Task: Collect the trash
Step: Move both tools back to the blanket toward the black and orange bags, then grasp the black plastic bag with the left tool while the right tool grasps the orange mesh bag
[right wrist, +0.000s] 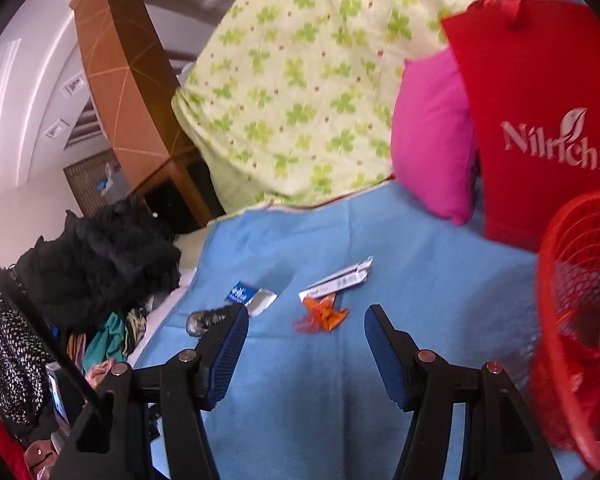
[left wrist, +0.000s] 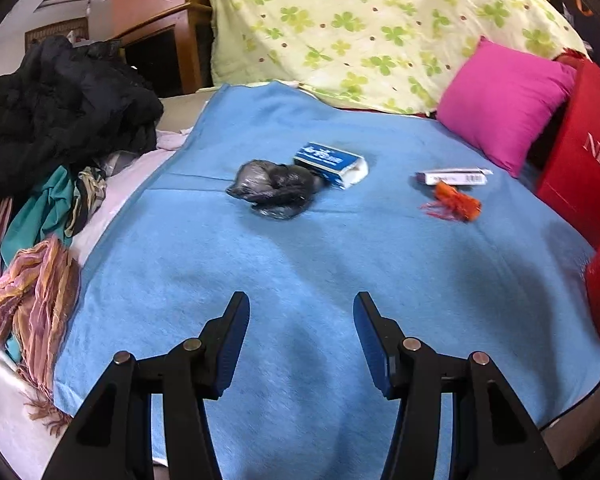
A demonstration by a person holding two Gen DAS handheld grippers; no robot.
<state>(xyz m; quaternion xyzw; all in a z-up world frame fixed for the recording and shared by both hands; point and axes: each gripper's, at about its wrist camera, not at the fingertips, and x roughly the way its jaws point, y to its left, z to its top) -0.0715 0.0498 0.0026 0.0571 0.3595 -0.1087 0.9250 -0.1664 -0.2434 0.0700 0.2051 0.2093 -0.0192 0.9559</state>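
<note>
Several pieces of trash lie on a blue blanket (left wrist: 300,264): a crumpled black plastic bag (left wrist: 274,188), a blue and white tissue pack (left wrist: 332,164), a white and purple wrapper (left wrist: 452,177) and an orange scrap (left wrist: 456,202). My left gripper (left wrist: 301,312) is open and empty, hovering above the blanket short of the black bag. My right gripper (right wrist: 306,322) is open and empty, near the orange scrap (right wrist: 320,314) and the wrapper (right wrist: 338,278). The black bag (right wrist: 204,320) and the tissue pack (right wrist: 252,296) show to its left. A red mesh basket (right wrist: 572,320) with items inside stands at the right.
A pink pillow (left wrist: 504,104) and a red bag (left wrist: 584,160) stand at the back right. A clover-print quilt (left wrist: 372,28) is heaped behind. A pile of dark clothes (left wrist: 56,108) and scarves (left wrist: 32,292) lies at the left edge.
</note>
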